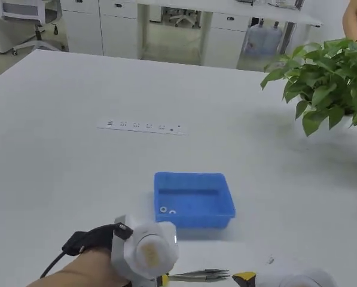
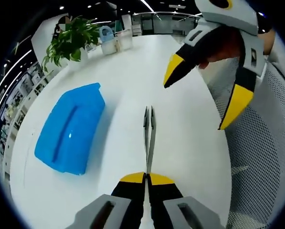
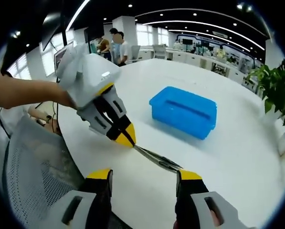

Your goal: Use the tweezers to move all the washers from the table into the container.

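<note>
Left hand-held gripper (image 2: 147, 178) is clamped on the thin metal tweezers (image 2: 149, 138). Right hand-held gripper (image 3: 143, 174) is wide, empty. Rigid blue plastic container (image 1: 196, 220) sits on the smooth white surface (image 1: 76, 149), two flat ring washers (image 1: 164, 209) inside. Tiny speck (image 1: 271, 260) right of the tweezers is maybe a washer. Best approach: go in low, tips level, pinch the ring's edge lightly.
</note>
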`<state>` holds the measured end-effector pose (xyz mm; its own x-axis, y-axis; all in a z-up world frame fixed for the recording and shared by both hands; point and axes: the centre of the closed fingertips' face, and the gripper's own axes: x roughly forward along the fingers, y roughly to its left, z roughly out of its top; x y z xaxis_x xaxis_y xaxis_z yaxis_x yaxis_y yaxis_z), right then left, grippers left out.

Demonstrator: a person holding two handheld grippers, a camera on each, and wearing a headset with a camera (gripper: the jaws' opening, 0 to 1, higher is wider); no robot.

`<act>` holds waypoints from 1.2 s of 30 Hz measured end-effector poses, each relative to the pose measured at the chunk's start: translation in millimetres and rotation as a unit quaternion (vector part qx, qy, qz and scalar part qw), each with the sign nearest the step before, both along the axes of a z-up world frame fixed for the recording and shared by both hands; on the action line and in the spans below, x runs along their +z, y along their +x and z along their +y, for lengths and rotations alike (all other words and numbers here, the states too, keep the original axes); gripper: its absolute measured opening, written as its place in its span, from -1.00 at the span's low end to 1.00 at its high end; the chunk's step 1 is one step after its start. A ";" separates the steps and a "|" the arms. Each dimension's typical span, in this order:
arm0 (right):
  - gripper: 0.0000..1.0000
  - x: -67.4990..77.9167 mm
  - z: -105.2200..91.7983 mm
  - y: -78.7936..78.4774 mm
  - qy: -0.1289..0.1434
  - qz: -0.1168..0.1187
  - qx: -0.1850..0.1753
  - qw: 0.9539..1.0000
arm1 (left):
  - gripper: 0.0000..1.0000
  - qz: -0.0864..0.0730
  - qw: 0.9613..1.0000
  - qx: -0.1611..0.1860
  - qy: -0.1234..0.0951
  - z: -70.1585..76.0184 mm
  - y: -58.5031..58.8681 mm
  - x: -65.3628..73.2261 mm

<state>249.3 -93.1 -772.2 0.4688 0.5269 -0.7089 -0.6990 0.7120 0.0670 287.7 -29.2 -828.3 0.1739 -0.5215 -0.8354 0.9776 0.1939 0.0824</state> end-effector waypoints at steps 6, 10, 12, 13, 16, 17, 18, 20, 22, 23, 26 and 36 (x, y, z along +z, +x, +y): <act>0.17 4.3 -8.6 1.3 0.004 0.006 -0.008 1.000 | -0.60 0.002 0.990 0.137 -0.045 13.5 12.4 15.2; 0.23 6.3 -15.8 2.9 -0.003 0.004 -0.006 1.000 | -0.19 0.008 0.971 0.224 -0.082 31.6 16.5 34.7; 0.27 11.8 -19.3 7.7 0.007 -0.001 -0.019 1.000 | 0.06 0.017 0.962 0.252 -0.108 37.6 12.3 46.7; 0.29 14.3 -20.3 9.8 0.013 -0.002 -0.026 1.000 | 0.16 0.013 0.957 0.266 -0.116 41.3 12.2 51.7; 0.37 24.8 -24.2 18.7 0.038 -0.009 -0.053 0.998 | 0.37 0.001 0.941 0.308 -0.143 53.7 8.7 68.7; 0.39 26.9 -24.7 19.9 0.042 -0.011 -0.056 0.997 | 0.41 0.000 0.937 0.314 -0.153 54.7 7.4 73.0; 0.40 29.6 -25.9 21.1 0.044 -0.012 -0.059 0.997 | 0.42 0.003 0.933 0.319 -0.165 54.8 5.2 77.5; 0.44 33.4 -27.4 23.9 0.044 -0.021 -0.066 0.997 | 0.49 0.011 0.922 0.341 -0.186 56.7 2.1 84.4; 0.49 39.4 -28.5 26.5 0.050 -0.030 -0.075 0.996 | 0.68 -0.002 0.912 0.362 -0.194 61.9 2.7 91.4; 0.52 42.7 -28.6 27.7 0.057 -0.032 -0.081 0.995 | 0.83 -0.011 0.908 0.372 -0.193 65.1 3.5 94.0; 0.70 59.0 -31.6 34.9 0.098 -0.047 -0.119 0.987 | 0.97 -0.054 0.889 0.402 -0.211 77.1 5.3 111.8; 0.80 68.8 -45.0 35.0 0.113 -0.062 -0.155 0.979 | 0.98 -0.104 0.834 0.482 -0.245 119.9 2.8 141.2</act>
